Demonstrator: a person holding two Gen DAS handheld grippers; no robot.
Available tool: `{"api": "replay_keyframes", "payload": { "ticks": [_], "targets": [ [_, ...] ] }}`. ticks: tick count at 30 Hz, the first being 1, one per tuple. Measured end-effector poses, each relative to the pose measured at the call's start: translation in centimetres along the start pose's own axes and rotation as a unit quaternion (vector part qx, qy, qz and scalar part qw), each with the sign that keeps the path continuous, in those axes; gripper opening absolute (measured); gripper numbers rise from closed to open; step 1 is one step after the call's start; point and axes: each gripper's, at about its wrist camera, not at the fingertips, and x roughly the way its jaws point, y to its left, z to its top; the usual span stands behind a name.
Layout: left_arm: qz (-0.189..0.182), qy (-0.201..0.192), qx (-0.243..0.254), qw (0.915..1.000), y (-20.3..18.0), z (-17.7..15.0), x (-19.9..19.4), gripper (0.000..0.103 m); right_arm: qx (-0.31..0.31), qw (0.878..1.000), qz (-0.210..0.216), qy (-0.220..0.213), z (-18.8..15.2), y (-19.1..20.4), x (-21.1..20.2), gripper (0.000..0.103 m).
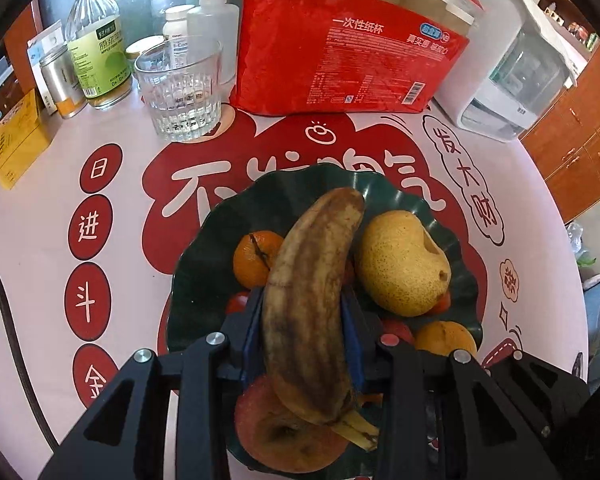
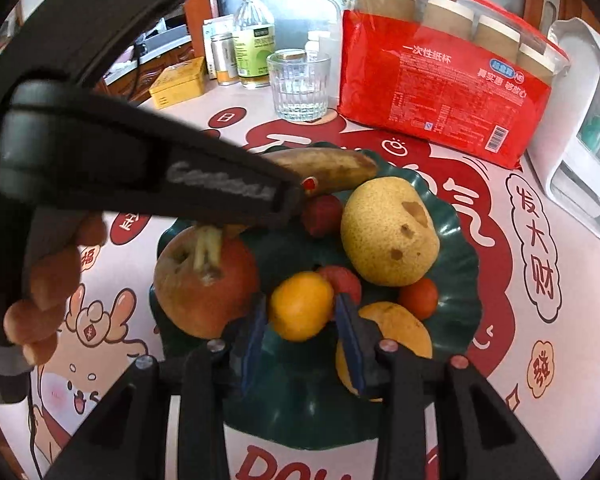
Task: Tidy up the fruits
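Pinching a brown-spotted banana (image 1: 316,304) between its blue pads, the left gripper (image 1: 306,312) holds it lengthwise above the dark green plate (image 1: 204,248), stem end over a bruised red apple (image 1: 284,432). The right gripper (image 2: 302,312) sits at the plate's near side, its blue pads flanking a smooth orange tangerine (image 2: 300,306); whether they press it I cannot tell. A speckled yellow pear (image 2: 388,232) lies on the plate behind.

Home dining table (image 1: 204,216), wooden cabinets (image 1: 576,148)
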Motion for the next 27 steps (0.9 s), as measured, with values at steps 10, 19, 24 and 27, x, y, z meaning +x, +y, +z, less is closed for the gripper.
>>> {"api": "replay_keyframes", "payload": {
  "ticks": [10,19,24,27],
  "targets": [
    [0.018,-0.042,0.027,0.9986,-1.1,-0.6,-3.1,0.052,0.024,1.000,0.012,-0.012,0.0,-0.5,-1.3,0.046],
    [0.036,-0.075,0.037,0.9959,-2.2,-2.5,-6.3,0.075,0.054,0.998,0.017,-0.012,-0.4,-1.4,-2.2,0.046],
    [0.043,-0.080,0.033,0.9953,-2.7,-3.6,-7.5,0.084,0.064,0.998,0.013,-0.010,-1.1,-1.7,-3.1,0.046],
    [0.047,-0.082,0.032,0.9950,-3.1,-4.6,-8.3,0.089,0.075,0.997,0.014,-0.008,-1.7,-2.0,-3.7,0.046]
  ]
}}
